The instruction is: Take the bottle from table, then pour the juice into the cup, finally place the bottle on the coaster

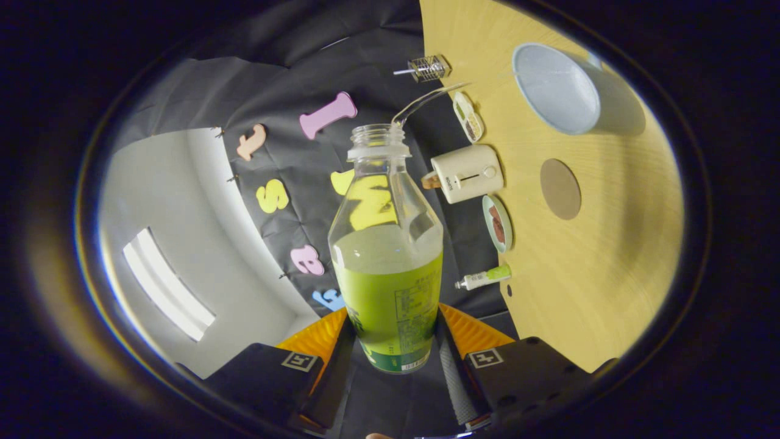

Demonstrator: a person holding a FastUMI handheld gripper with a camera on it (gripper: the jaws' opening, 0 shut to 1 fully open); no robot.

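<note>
A gripper (pixel 390 360) clamps both fingers on the lower body of an uncapped bottle (pixel 386 256) holding juice, tilted sideways. Beyond it on the wooden table (pixel 585 292), a cup (pixel 557 88) sits near a round coaster (pixel 560 188)

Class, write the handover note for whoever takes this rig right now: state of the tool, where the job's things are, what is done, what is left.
Tool: shut on the bottle, a finger pressing each side of its lower body.
Bottle: uncapped, part full of juice, lifted off the table and tilted relative to it, neck pointing away from the tool.
Cup: on the table, beyond the bottle's mouth and to one side; no juice seen in it.
Coaster: bare, between cup and tool.
Done: bottle taken.
Left: pour into the cup, then stand the bottle on the coaster.
</note>
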